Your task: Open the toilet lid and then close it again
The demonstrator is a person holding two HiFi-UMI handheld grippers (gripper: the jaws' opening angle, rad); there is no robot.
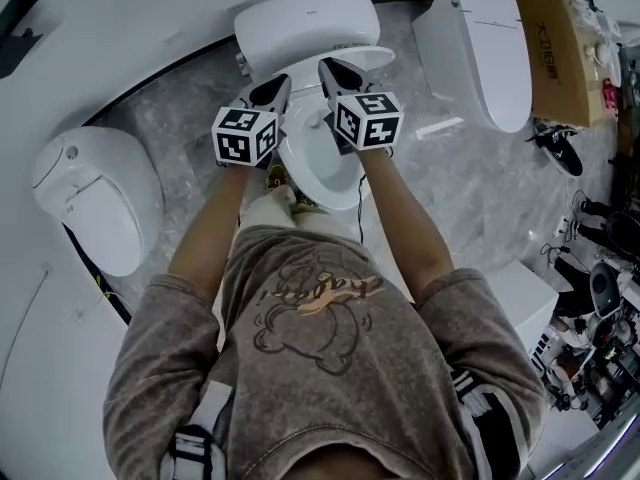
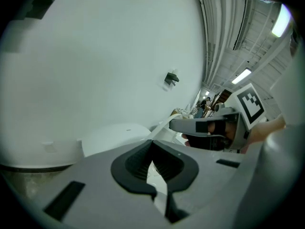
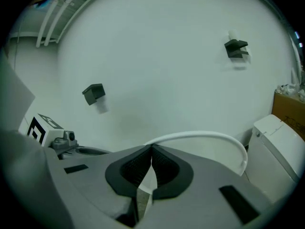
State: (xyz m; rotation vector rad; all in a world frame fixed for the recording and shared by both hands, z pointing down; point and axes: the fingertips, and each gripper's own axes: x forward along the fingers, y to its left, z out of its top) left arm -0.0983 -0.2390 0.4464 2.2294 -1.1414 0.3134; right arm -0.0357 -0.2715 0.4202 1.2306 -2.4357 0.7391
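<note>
A person in a grey-brown sweatshirt (image 1: 310,348) stands over grey marbled floor (image 1: 190,118), both arms reaching toward the far wall. The left gripper (image 1: 283,83) and the right gripper (image 1: 328,65) hover side by side above the middle toilet (image 1: 300,23). Each has its jaws pressed together tip to tip, with nothing between the pads.

The toilet lid (image 3: 198,134) is lifted off the seat (image 1: 325,173). Its white rim arches just beyond the right gripper's tips; whether they touch it I cannot tell.

There are three white toilets along the curved white wall: the middle one, one to the left (image 1: 95,193) and one to the right (image 1: 480,48), the outer two with lids down. One cardboard box (image 1: 555,53) stands at the far right, next to the right toilet. Two dark brackets are fixed on the wall, one at the left (image 3: 94,93) and one higher at the right (image 3: 237,48).
</note>
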